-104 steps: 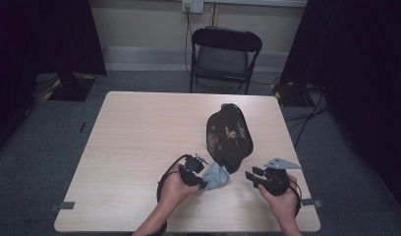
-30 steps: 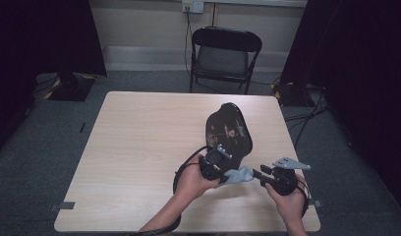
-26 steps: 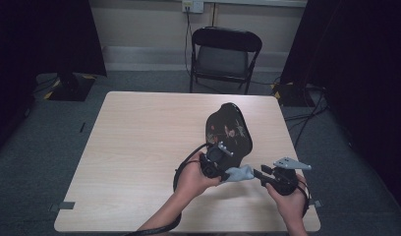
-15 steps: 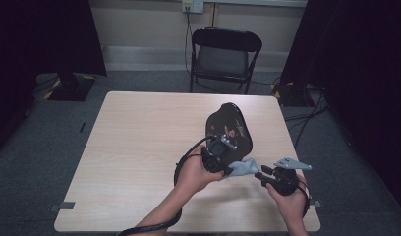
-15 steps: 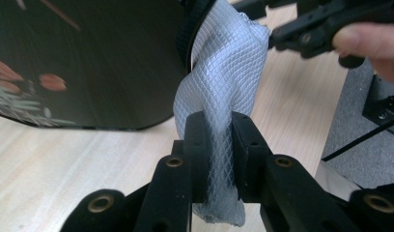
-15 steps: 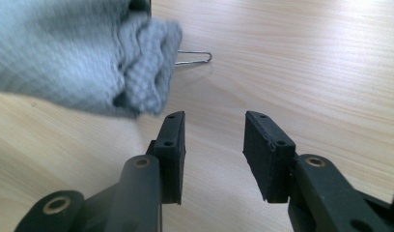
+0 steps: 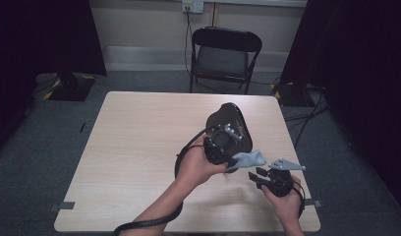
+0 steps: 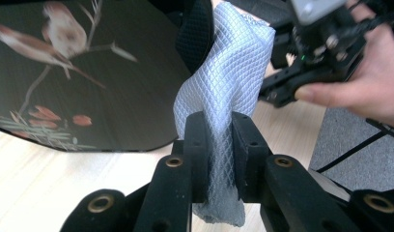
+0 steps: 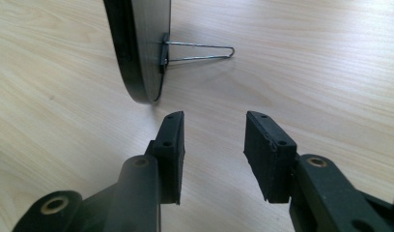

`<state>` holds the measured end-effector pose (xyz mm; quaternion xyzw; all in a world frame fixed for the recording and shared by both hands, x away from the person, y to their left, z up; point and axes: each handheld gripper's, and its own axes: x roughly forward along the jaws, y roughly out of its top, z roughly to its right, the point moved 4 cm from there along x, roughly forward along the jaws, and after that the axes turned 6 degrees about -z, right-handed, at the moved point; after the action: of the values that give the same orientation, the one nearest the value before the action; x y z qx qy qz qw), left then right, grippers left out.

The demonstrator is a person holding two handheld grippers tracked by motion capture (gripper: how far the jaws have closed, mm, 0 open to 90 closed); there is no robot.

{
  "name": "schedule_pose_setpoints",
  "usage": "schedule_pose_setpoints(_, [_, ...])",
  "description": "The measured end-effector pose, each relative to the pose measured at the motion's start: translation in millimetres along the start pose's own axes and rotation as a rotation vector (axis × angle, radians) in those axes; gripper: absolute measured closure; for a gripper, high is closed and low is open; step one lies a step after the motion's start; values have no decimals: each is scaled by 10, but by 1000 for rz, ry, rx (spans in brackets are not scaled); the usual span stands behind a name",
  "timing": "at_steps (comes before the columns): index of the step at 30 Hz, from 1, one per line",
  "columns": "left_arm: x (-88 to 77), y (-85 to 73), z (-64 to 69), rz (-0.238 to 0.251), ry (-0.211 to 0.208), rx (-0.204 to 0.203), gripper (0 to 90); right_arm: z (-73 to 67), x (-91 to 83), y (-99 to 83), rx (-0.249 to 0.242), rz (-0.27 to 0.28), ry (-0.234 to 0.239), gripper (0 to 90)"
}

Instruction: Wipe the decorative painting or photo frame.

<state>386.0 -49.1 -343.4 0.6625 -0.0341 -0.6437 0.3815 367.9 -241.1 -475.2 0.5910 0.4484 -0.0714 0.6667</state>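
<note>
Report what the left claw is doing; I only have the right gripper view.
Observer: The left claw is shut on a grey quilted cloth.
Operator: Say where that cloth sits relative to the right claw.
Observer: In the high view it hangs between the standing plaque and the open right claw.
Operator: Describe the front of the black oval plaque.
Observer: Its face shows a painted bird on a branch, with reddish leaves below.

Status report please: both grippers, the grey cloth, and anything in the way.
Left gripper shut on grey cloth, held off the table. Right gripper open, nothing between its fingers. Dark bird-painted plaque stands close behind.
</note>
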Motion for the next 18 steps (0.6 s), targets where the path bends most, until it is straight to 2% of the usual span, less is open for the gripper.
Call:
schedule_pose_setpoints(8, [-183, 142, 34, 15, 20, 26, 785, -34, 17, 18, -6, 3, 16, 582])
schedule_pose_setpoints(18, [-353, 253, -14, 33, 49, 25, 784, -153, 59, 72, -39, 17, 57, 566])
